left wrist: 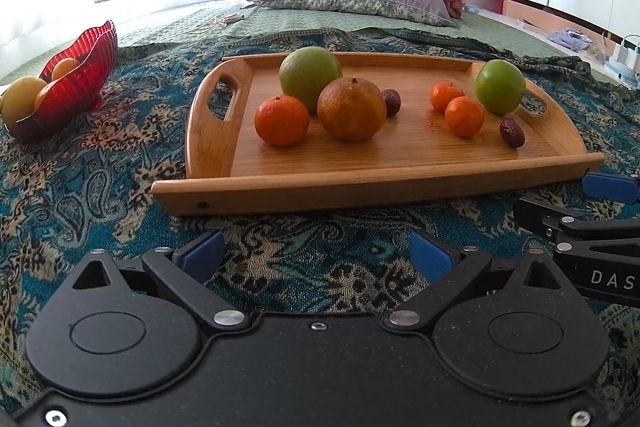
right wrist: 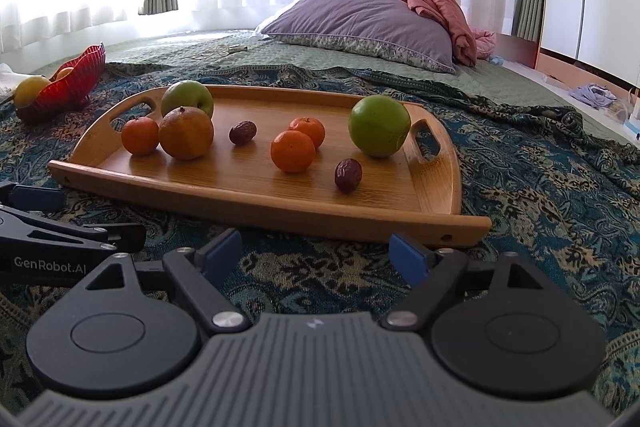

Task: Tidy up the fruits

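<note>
We hold both tongs low over the patterned bedspread (left wrist: 100, 179), short of the wooden tray (left wrist: 400, 151). Our left tongs (left wrist: 318, 255) gape wide with nothing between the pads; our right tongs (right wrist: 316, 255) do the same. On the tray, a large orange (left wrist: 351, 109) touches a mandarin (left wrist: 282, 121) and a green apple (left wrist: 310, 77). Toward three o'clock sit two more mandarins (left wrist: 464, 116), a second apple (left wrist: 500, 86) and a date (left wrist: 512, 133). At ten o'clock a red bowl (left wrist: 80, 83) holds yellow fruit (left wrist: 22, 99).
</note>
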`<state>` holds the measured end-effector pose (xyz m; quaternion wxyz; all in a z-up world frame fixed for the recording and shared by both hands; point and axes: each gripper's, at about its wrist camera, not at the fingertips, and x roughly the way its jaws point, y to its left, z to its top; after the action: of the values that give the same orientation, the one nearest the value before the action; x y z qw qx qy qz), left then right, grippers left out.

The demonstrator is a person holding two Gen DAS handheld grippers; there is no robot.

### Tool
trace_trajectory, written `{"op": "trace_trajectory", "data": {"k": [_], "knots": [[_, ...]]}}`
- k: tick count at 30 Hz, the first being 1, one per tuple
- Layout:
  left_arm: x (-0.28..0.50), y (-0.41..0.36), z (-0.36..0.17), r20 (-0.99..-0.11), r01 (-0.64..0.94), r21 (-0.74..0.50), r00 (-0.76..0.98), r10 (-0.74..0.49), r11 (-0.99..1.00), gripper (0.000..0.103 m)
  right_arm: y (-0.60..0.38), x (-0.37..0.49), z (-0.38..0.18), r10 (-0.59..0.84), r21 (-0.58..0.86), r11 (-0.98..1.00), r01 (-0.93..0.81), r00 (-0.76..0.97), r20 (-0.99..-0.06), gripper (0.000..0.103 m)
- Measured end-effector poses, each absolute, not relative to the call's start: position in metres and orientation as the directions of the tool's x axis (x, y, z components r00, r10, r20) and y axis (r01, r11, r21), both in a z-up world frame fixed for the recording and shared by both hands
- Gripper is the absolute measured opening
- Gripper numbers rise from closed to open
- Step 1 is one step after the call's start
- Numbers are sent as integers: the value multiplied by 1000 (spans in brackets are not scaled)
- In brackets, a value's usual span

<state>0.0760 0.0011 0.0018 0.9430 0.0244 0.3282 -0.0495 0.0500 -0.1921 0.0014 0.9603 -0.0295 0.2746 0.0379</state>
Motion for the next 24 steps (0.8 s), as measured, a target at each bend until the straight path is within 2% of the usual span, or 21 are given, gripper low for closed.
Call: {"op": "trace_trajectory", "data": {"k": [7, 18, 24], "knots": [[77, 1, -3, -619, 95, 11, 783, -67, 995, 103, -194, 54, -10, 52, -21, 997, -76, 829, -557, 92], [79, 7, -9, -603, 56, -12, 796, -52, 998, 103, -194, 59, -18, 81, 1, 995, -99, 817, -571, 103], [79, 6, -9, -601, 52, -7, 798, -46, 999, 103, -192, 59, -18, 78, -5, 995, -98, 818, -570, 103]]}}
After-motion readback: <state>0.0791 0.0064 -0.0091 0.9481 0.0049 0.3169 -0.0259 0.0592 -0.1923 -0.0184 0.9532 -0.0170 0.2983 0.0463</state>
